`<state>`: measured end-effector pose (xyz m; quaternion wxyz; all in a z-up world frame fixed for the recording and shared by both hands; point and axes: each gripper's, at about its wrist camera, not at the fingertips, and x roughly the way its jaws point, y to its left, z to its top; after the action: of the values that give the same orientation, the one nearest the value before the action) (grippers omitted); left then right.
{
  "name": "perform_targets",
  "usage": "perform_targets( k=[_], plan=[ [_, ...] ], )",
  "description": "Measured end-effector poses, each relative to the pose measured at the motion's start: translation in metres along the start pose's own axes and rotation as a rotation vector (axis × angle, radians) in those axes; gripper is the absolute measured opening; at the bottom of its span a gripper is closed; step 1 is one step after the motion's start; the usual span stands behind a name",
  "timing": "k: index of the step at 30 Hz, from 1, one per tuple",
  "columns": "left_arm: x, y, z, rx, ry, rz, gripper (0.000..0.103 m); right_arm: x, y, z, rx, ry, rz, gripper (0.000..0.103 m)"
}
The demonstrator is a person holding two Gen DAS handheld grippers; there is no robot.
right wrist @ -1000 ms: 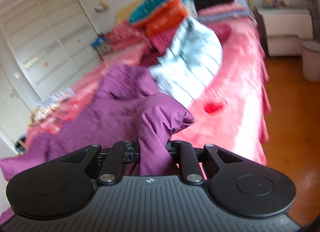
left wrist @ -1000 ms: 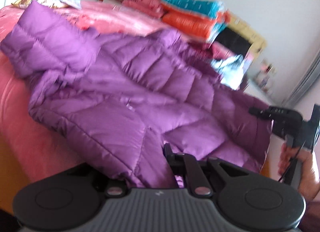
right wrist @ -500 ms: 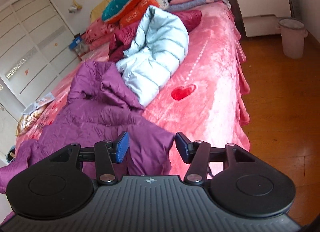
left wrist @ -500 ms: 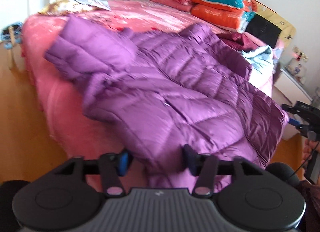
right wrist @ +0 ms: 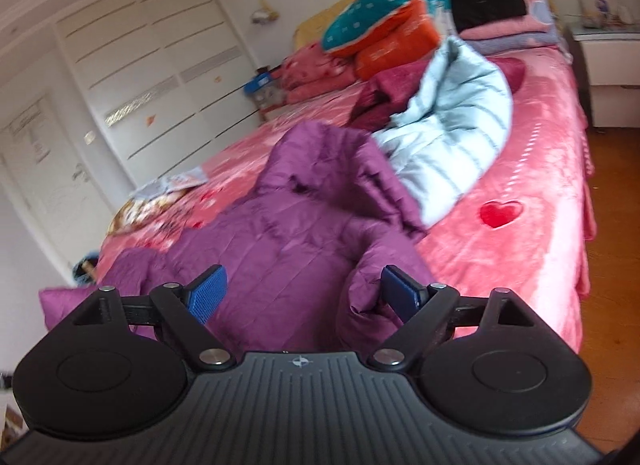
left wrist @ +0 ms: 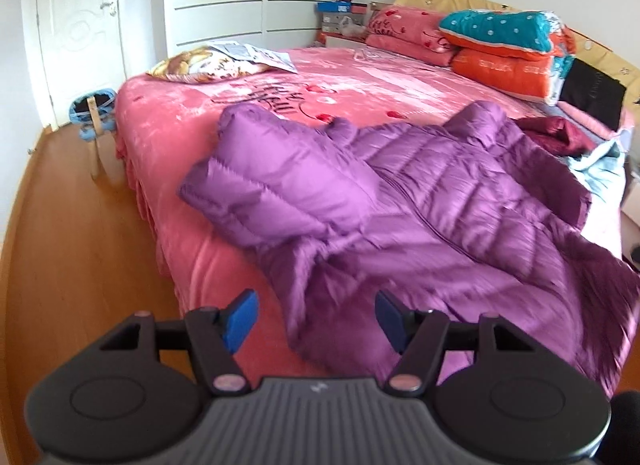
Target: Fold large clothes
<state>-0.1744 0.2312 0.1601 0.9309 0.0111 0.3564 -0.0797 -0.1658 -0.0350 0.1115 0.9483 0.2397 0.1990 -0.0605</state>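
A purple puffer jacket [left wrist: 420,201] lies spread on the pink bed [left wrist: 360,85], one sleeve [left wrist: 280,173] folded across its left side. My left gripper [left wrist: 316,319] hovers over the jacket's near hem. Its jaws are opening, and the blue pads [left wrist: 240,319] stand apart from the cloth. In the right wrist view the same jacket [right wrist: 280,241] fills the middle. My right gripper [right wrist: 304,297] is above it with its jaws opening wide. A rumpled fold [right wrist: 360,293] rises just inside the right pad [right wrist: 402,297], and nothing is pinched.
A light blue puffer jacket [right wrist: 448,133] and a dark red garment [right wrist: 380,97] lie beyond the purple one. Folded teal and orange quilts [left wrist: 504,45] are stacked at the headboard. Wooden floor [left wrist: 72,233] runs along the bed's left side, with a white nightstand [right wrist: 608,65] at far right.
Both grippers were shut on the jacket's edge a second ago. They have let it go, opened and drawn back, and the jacket has dropped flat onto the bed.
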Motion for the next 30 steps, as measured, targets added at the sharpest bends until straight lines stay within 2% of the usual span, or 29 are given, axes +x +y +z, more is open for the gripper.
perform_targets(
  k=[2, 5, 10, 12, 16, 19, 22, 24, 25, 27, 29, 30],
  plan=[
    [0.016, 0.003, 0.009, -0.007, -0.018, 0.019, 0.065, 0.006, 0.007, -0.005, -0.044, 0.018, 0.022, 0.103],
    [0.040, 0.018, 0.020, -0.108, -0.015, 0.028, 0.065, 0.012, 0.016, -0.013, -0.127, 0.032, 0.038, 0.103],
    [0.066, 0.055, 0.030, -0.364, -0.051, -0.064, 0.065, 0.025, 0.026, -0.023, -0.238, 0.058, 0.047, 0.103],
    [0.074, 0.064, 0.034, -0.432, -0.076, -0.091, 0.066, 0.029, 0.030, -0.026, -0.274, 0.064, 0.051, 0.103],
    [0.094, 0.071, 0.039, -0.523, -0.096, -0.082, 0.073, 0.036, 0.038, -0.030, -0.326, 0.081, 0.067, 0.103],
    [0.113, 0.073, 0.037, -0.574, -0.091, -0.086, 0.086, 0.042, 0.045, -0.036, -0.361, 0.096, 0.072, 0.103],
    [0.129, 0.080, 0.035, -0.625, -0.106, -0.089, 0.086, 0.049, 0.049, -0.041, -0.388, 0.112, 0.071, 0.103],
    [0.138, 0.086, 0.036, -0.662, -0.115, -0.093, 0.084, 0.053, 0.051, -0.042, -0.403, 0.124, 0.070, 0.103],
    [0.142, 0.088, 0.036, -0.673, -0.122, -0.095, 0.080, 0.056, 0.052, -0.044, -0.409, 0.131, 0.067, 0.103],
    [0.149, 0.092, 0.038, -0.680, -0.140, -0.099, 0.068, 0.063, 0.055, -0.047, -0.428, 0.146, 0.059, 0.103],
    [0.155, 0.096, 0.039, -0.691, -0.158, -0.103, 0.051, 0.070, 0.059, -0.051, -0.450, 0.159, 0.051, 0.103],
    [0.159, 0.099, 0.039, -0.701, -0.167, -0.105, 0.047, 0.073, 0.061, -0.052, -0.459, 0.166, 0.047, 0.103]
  ],
)
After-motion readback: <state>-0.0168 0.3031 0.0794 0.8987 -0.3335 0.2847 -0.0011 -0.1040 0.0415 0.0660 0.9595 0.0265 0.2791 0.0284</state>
